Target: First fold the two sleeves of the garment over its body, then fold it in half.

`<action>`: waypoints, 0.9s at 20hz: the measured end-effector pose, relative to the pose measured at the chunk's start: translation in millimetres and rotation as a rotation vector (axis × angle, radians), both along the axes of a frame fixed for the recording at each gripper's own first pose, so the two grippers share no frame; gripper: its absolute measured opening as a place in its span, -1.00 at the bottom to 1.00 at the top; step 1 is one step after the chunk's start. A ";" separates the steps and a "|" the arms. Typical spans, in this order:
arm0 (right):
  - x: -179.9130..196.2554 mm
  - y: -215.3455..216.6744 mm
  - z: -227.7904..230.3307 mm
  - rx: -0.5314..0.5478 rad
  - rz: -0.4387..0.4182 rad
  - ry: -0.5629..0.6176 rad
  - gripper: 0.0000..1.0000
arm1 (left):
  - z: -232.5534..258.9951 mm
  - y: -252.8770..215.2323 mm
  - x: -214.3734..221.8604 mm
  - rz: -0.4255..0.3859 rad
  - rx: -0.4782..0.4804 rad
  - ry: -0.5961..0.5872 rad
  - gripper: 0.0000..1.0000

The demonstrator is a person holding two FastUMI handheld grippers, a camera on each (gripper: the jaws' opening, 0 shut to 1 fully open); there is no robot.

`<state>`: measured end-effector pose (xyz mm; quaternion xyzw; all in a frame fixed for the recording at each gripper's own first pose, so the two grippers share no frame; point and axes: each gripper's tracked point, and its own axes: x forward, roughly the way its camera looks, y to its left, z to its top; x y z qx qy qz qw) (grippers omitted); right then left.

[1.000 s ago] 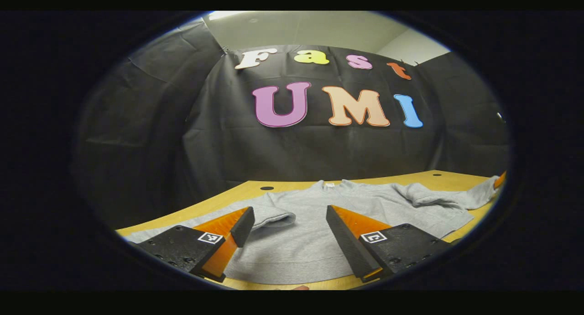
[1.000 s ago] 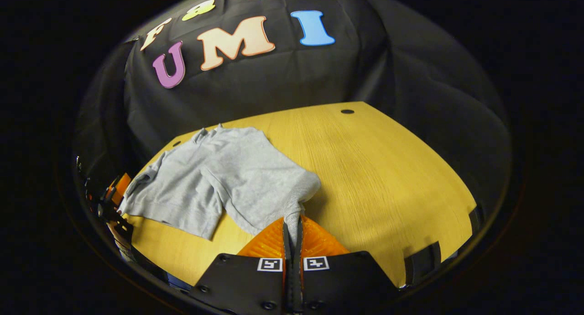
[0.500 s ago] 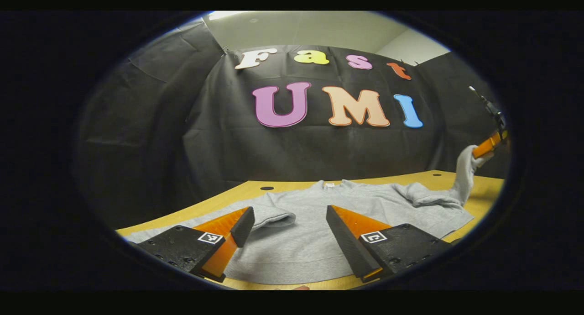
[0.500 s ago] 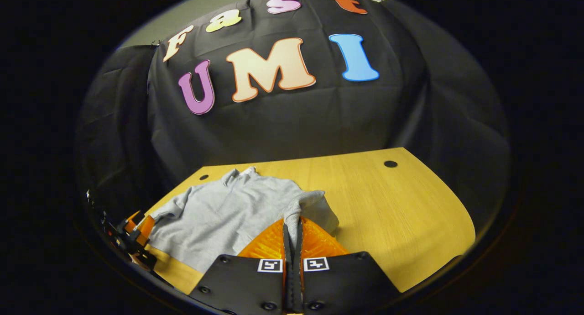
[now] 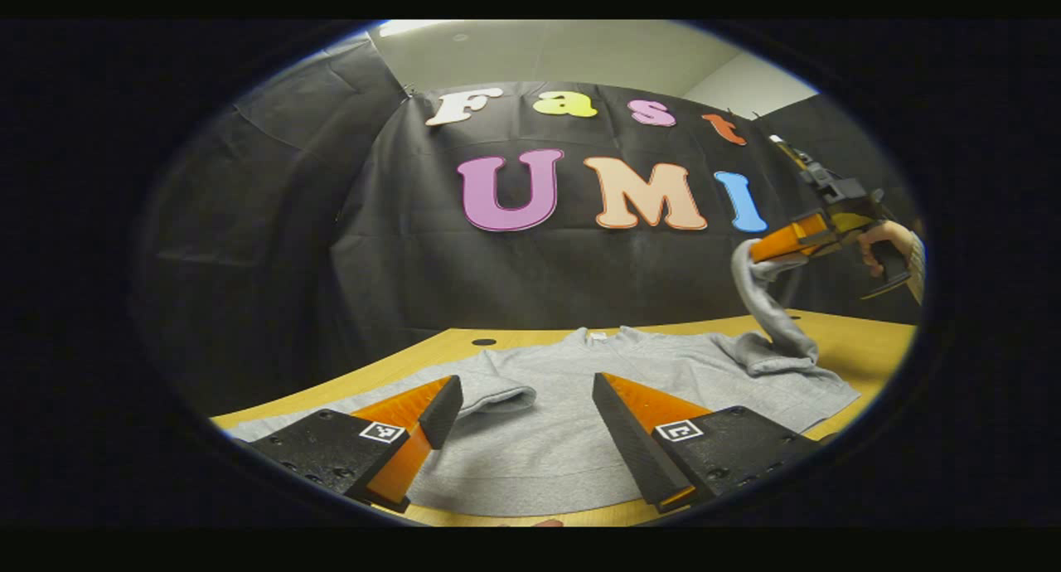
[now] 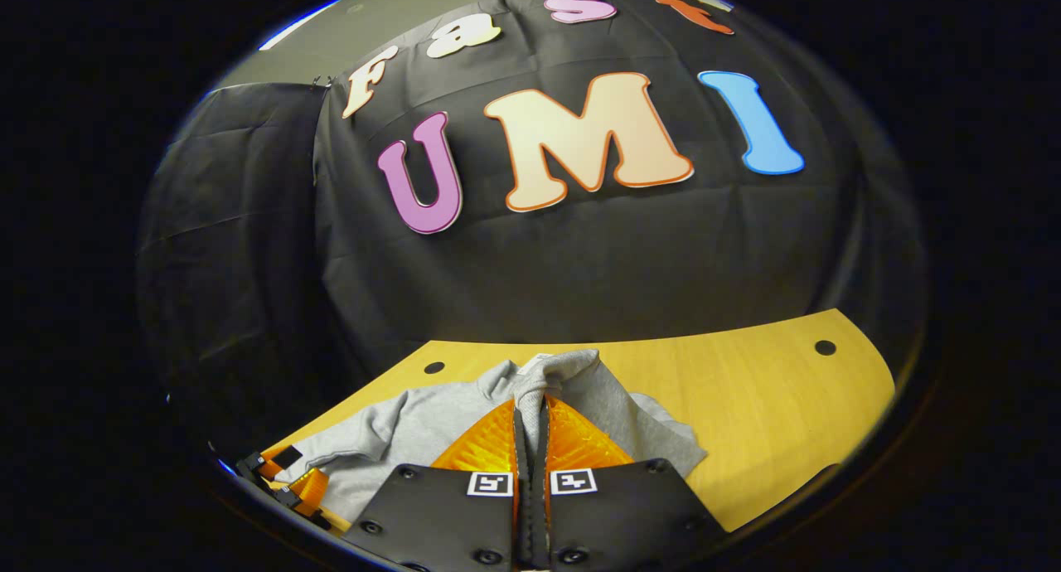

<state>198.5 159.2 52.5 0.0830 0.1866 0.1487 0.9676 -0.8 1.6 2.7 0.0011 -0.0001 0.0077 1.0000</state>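
Lying flat on the wooden table (image 5: 862,333) is one grey sweatshirt (image 5: 597,390), with its collar at the far side, toward the black cloth wall (image 5: 273,249). It has two sleeves. One sleeve (image 5: 496,392) is folded over the body, near the left gripper. The other sleeve (image 5: 767,307) is pulled up in the air, and its cuff is pinched in the right gripper (image 5: 758,253).

In the left gripper view, the right gripper is raised high above the table at the right, tipped a bit down toward the shirt. A hand (image 5: 880,242) holds it from behind. In the right gripper view, the right gripper (image 6: 530,406) has its two fingers pressed together on the grey cloth, which hangs over its tips.

The left gripper (image 5: 520,398) sits low over the near part of the shirt. Its two fingers are wide apart and hold nothing. The shirt's bottom edge lies just under them.

Two round holes (image 6: 825,347) show in the table top near the wall.
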 end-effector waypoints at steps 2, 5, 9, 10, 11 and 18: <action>16.6 37.1 -2.9 -0.005 0.034 -0.010 -0.96 | -0.4 -0.6 0.6 -0.004 0.000 -0.001 0.87; 33.3 100.6 -11.5 0.038 0.103 -0.004 -0.96 | -0.6 -1.7 0.3 -0.008 0.000 0.000 0.86; 49.1 170.2 -26.3 0.092 0.161 -0.018 -0.96 | 0.2 -1.7 2.1 -0.008 -0.001 0.002 0.87; 52.6 187.1 -31.8 0.104 0.176 -0.017 -0.96 | 0.4 -1.4 0.9 -0.009 -0.001 0.001 0.86; 52.7 201.7 -43.3 0.106 0.191 -0.005 -0.96 | -0.8 -0.9 -0.9 -0.008 -0.001 0.001 0.87; 55.6 256.5 -134.7 0.038 0.263 0.109 -0.93 | 1.0 -1.1 -1.7 -0.008 -0.001 0.001 0.87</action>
